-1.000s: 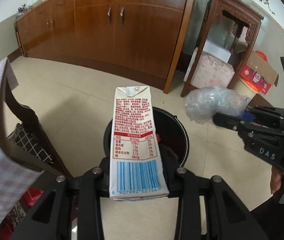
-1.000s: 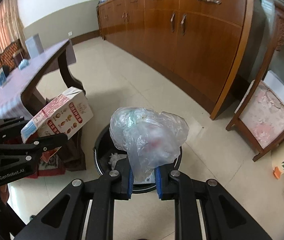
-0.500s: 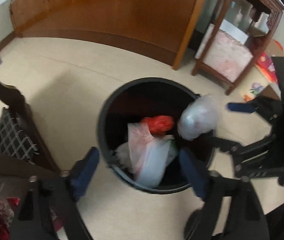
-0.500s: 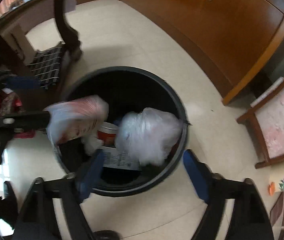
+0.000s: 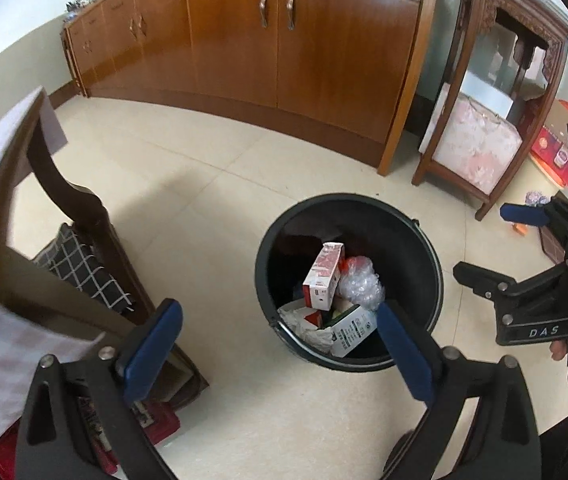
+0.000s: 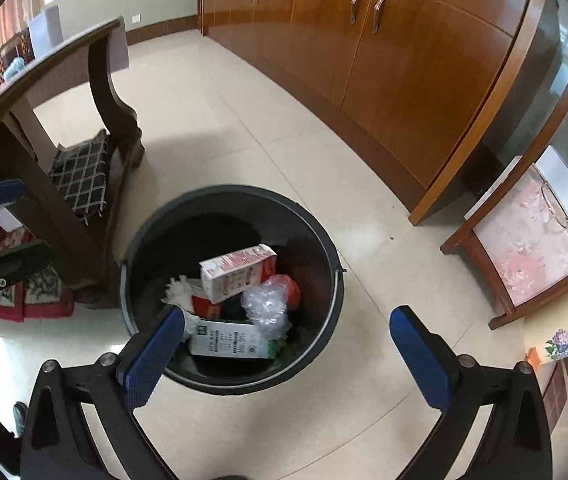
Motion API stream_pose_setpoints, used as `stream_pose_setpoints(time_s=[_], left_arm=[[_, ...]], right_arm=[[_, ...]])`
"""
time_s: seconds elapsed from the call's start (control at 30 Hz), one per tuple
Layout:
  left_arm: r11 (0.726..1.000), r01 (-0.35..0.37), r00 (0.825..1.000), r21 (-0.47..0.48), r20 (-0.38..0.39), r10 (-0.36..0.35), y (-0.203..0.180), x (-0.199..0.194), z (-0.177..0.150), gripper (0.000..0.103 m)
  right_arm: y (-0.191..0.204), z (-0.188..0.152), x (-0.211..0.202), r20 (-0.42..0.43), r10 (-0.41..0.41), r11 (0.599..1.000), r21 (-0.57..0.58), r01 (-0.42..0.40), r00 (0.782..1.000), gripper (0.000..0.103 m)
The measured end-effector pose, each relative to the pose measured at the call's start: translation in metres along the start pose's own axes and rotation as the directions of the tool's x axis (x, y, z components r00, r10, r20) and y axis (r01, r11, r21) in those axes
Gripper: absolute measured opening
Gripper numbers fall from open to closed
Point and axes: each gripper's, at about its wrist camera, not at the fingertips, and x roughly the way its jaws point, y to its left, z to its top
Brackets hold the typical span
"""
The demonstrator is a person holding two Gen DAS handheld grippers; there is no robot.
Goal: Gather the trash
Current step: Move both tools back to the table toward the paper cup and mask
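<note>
A black bin [image 5: 423, 236] [image 6: 152, 232] stands on the tiled floor. Inside it a red-and-white carton [image 5: 321, 280] [image 6: 240, 274] leans on other rubbish, with a crumpled clear plastic bag [image 5: 359, 286] [image 6: 266, 306] and a green-and-white box [image 5: 353, 330] [image 6: 232, 342] beside it. My left gripper [image 5: 280, 328] hangs above the bin's near rim, its jaws still opening with nothing between them. My right gripper [image 6: 287, 336] hovers over the bin's near right side, jaws also still opening and empty. The right gripper [image 5: 495, 244] shows at the right edge of the left wrist view.
A dark wooden table [image 5: 0, 184] [image 6: 44, 92] with a checked cloth and a cushion below stands left of the bin. A long wooden cabinet [image 5: 284, 52] [image 6: 403, 48] runs along the back. A carved side stand [image 5: 495, 120] holding a pink bundle is at the right. Boxes lie on the floor beyond.
Both grippers opened wide. The carton left the left gripper and the plastic bag left the right; both now lie in the bin. The views tilted down toward the bin.
</note>
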Motion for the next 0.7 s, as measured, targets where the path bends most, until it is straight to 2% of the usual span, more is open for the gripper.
stream_pose_setpoints(time_s=[0.47,0.7], left_arm=[[0.996,-0.068,0.992,-0.049,0.104,0.073,0.026,-0.061,-0.011,0.099],[0.989,-0.113,0.98,-0.095,0.155,0.126,0.052,-0.099,-0.02,0.099]], right_arm=[[0.032,0.001,-0.068,0.119,0.033,0.999,0.019,-0.036,0.992,0.103],[0.061,0.018,-0.102,0.197,0.06,0.998,-0.02,-0.058,0.979,0.103]])
